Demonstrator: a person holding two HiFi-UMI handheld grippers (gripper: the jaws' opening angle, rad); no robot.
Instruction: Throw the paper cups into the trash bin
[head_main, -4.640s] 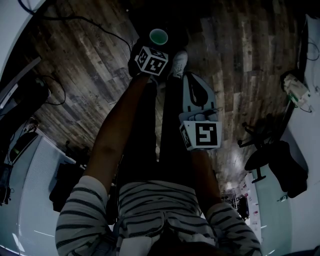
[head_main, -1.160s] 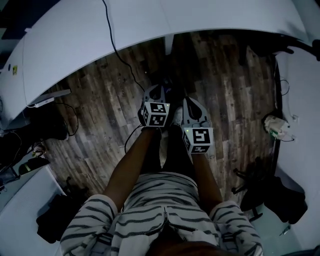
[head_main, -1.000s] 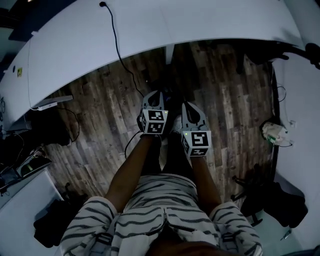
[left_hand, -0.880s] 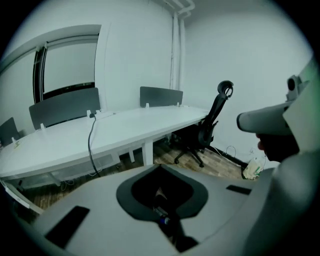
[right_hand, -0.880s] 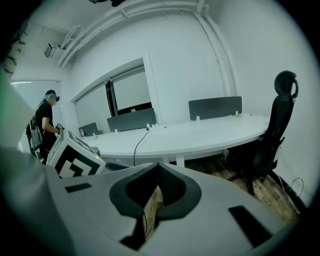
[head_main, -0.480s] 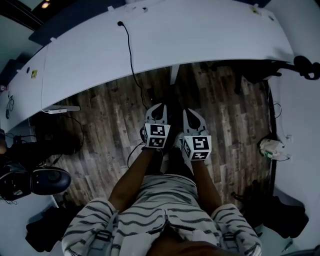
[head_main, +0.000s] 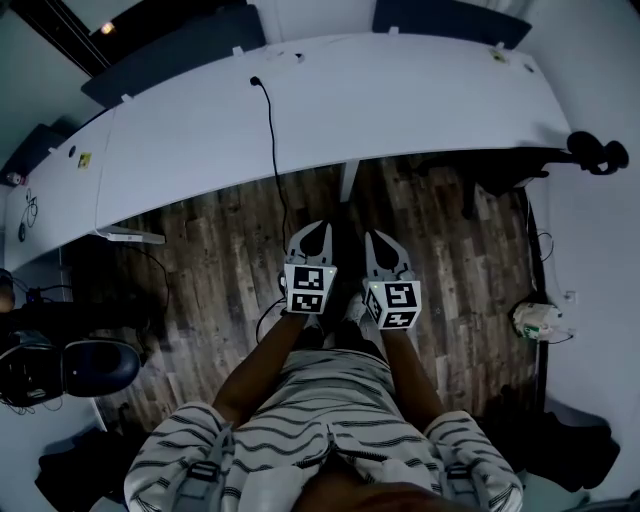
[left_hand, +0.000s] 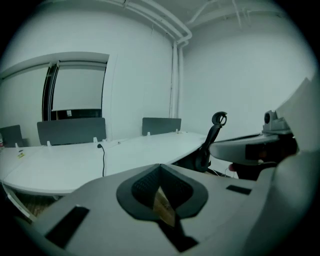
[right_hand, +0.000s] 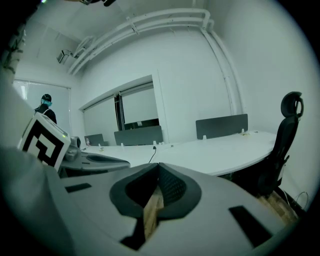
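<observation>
My left tool (head_main: 320, 230) and right tool (head_main: 379, 238) hang side by side in front of me, over the wood floor (head_main: 210, 270) near the edge of the long white surface (head_main: 400, 100). Both have their jaws together, tips meeting, with nothing clamped; only a sliver of floor shows through each slit. A black cable (head_main: 272, 140) runs across the surface and drops off its near edge. A chair (head_main: 595, 152) stands at the surface's right end. I cannot see a cup or the bin in any view.
</observation>
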